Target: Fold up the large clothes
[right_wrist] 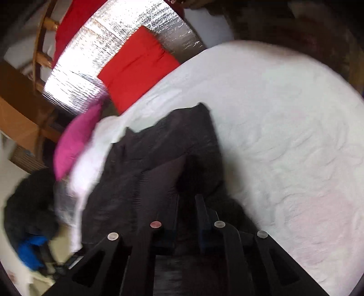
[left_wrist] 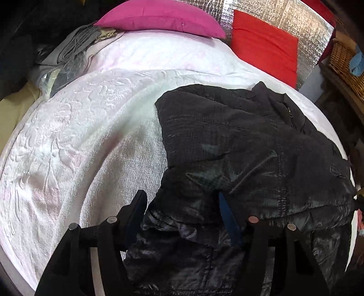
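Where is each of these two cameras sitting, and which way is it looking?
Left wrist: rides on the left hand-held gripper, looking down along its parted fingers at a black jacket on a white bedspread.
Right wrist: rides on the right hand-held gripper, tilted, fingers nearly together on jacket fabric.
Shared: jacket, bedspread, pink pillow, red cushion. No hand or sleeve shows.

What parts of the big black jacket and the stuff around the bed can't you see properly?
- Black quilted jacket: lower hem cut off by the left wrist picture's bottom edge.
- Same jacket, right wrist view: motion blur hides its seams.
- Blue thing in the wicker basket: cropped by the right edge.
- Dark heap: blurred.
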Motion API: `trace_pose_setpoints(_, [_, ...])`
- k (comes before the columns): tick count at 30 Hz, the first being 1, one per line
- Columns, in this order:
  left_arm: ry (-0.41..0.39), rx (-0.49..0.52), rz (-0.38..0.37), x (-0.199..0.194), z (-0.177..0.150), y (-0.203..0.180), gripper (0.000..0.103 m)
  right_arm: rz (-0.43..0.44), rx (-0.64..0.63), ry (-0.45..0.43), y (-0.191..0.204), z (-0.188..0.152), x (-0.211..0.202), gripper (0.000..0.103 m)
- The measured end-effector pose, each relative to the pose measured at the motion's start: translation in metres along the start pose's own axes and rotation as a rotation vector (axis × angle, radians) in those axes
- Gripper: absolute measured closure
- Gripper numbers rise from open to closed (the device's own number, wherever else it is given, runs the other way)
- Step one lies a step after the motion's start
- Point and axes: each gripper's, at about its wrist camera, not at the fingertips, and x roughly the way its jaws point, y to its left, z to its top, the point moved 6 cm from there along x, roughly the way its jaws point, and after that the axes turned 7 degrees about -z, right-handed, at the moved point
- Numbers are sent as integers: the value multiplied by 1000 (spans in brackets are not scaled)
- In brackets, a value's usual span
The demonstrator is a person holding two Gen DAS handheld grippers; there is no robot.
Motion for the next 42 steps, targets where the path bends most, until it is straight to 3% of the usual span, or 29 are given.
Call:
trace_pose_setpoints(1, [-5, -5, -6, -2, 1, 0, 37, 7, -8, -5, 2, 0, -1, 77])
trace_pose_setpoints(2, [-14, -8, -12, -5, 3, 0, 37, 4, -21, -12, 5, -1, -2, 61])
trace_pose_setpoints(3, [-28, -9, -18, -9, 5, 0, 37, -6, -34, -11, 8, -2, -1, 29])
trace_pose_setpoints(4, [-50, -6, -25, -15, 7, -1, 37, -12, -35, -8, 9, -3, 0, 21])
trace_pose_setpoints(7, [-131, 2, -26, -36, 13, -2, 34, -5, -45, -100, 16, 1, -11, 21])
trace_pose_setpoints(9, [-191, 15, -32, -47, 17, -6, 29, -46, -95, -177, 22, 2, -23, 22])
trace_pose_setpoints(11, [-186, 51, -33, -44, 18, -15, 28, -77, -154, -188, 34, 0, -20, 22])
trace_pose_setpoints(17, [-52, 160, -1, -8, 3, -39, 28, -230, -202, -50, 28, -10, 25, 22])
trace_pose_setpoints(19, [-29, 218, 56, 2, -4, -44, 28, -210, -203, -28, 26, -13, 33, 27])
trace_pose_setpoints(21, [-36, 260, 88, 2, -6, -48, 28, -240, -242, -36, 27, -16, 31, 61])
trace_pose_setpoints(23, [-35, 257, 82, 1, -6, -48, 28, -271, -276, -67, 30, -17, 22, 72])
trace_pose_setpoints(26, [-33, 252, 71, 1, -6, -47, 28, -243, -312, -117, 38, -14, 4, 84])
trace_pose_setpoints(31, [-38, 271, 83, 1, -7, -50, 28, -233, -315, -156, 36, -12, -7, 87])
trace_pose_setpoints(33, [-38, 292, 97, 3, -8, -53, 28, -275, -296, -87, 25, -14, 13, 87])
trace_pose_setpoints(35, [-37, 288, 91, 2, -9, -53, 28, -261, -249, -25, 15, -15, 26, 87])
trace_pose_setpoints(42, [-58, 208, -14, -16, -1, -48, 28, -192, -220, -144, 25, -3, -10, 86])
